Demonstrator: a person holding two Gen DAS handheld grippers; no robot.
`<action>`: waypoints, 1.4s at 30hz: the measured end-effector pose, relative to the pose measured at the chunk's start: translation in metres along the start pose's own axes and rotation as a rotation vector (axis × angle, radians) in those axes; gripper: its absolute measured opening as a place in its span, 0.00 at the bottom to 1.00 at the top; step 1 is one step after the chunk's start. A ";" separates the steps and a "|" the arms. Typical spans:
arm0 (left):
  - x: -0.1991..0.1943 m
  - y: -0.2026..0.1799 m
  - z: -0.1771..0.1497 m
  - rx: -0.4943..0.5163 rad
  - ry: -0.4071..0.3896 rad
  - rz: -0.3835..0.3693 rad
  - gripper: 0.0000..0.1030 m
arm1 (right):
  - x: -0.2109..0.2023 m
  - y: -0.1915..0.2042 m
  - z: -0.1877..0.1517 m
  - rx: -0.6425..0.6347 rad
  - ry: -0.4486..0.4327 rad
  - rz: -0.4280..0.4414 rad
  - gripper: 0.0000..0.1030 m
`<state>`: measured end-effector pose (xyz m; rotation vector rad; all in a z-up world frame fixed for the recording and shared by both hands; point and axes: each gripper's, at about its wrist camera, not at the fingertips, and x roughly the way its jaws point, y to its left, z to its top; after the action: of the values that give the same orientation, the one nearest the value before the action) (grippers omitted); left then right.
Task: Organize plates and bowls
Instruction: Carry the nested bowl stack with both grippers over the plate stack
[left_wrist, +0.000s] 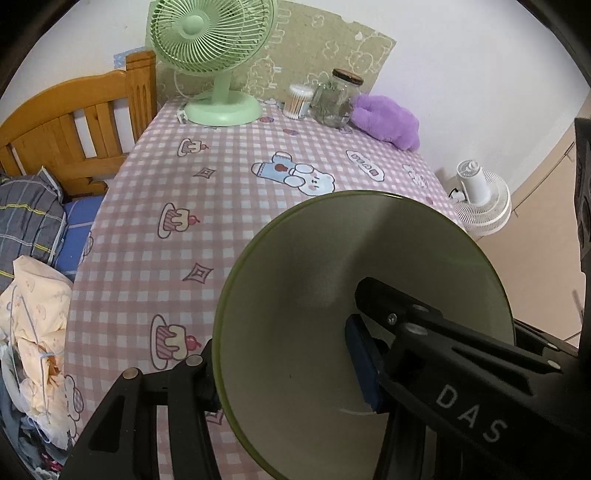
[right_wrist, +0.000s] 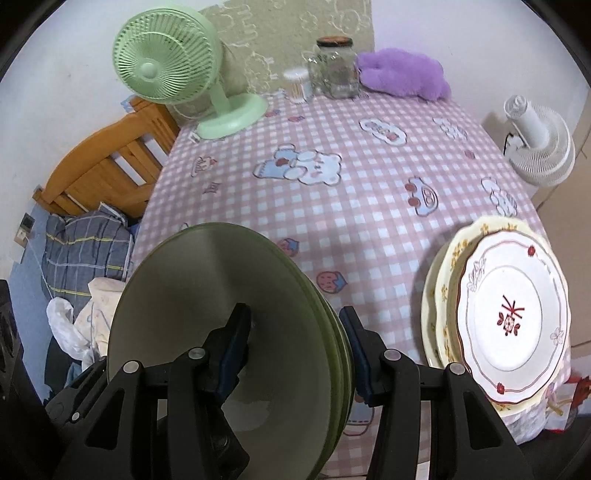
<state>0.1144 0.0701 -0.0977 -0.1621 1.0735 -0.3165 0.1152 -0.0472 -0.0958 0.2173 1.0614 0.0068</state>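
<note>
Green bowls (right_wrist: 229, 332), nested in a stack, hang above the near edge of the table (right_wrist: 332, 206), tilted on their side. The left gripper (left_wrist: 284, 365) clamps one side of the rim, one pad inside the top bowl and one outside. The right gripper (right_wrist: 295, 350) clenches the opposite side of the rim the same way. A stack of plates (right_wrist: 509, 314) sits at the table's right near corner, just beside the bowls. A green fan (left_wrist: 210, 55), a glass jar (left_wrist: 338, 98) and a purple plush toy (left_wrist: 388, 120) stand at the far edge.

Open checked tablecloth (right_wrist: 332, 206) mid-table; plate stack (right_wrist: 509, 314) right, fan (right_wrist: 166, 66) and jar (right_wrist: 336, 66) at back.
</note>
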 end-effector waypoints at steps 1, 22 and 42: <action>-0.002 0.000 0.000 0.004 -0.002 0.003 0.52 | -0.001 0.001 0.001 0.000 -0.001 0.000 0.52; 0.002 -0.056 0.014 0.003 -0.040 0.043 0.52 | -0.017 -0.038 0.021 -0.027 -0.022 0.036 0.52; 0.031 -0.155 0.015 0.030 -0.019 0.044 0.52 | -0.039 -0.143 0.032 0.005 -0.008 0.036 0.52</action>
<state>0.1144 -0.0864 -0.0724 -0.1145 1.0515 -0.2902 0.1098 -0.1972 -0.0733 0.2407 1.0491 0.0353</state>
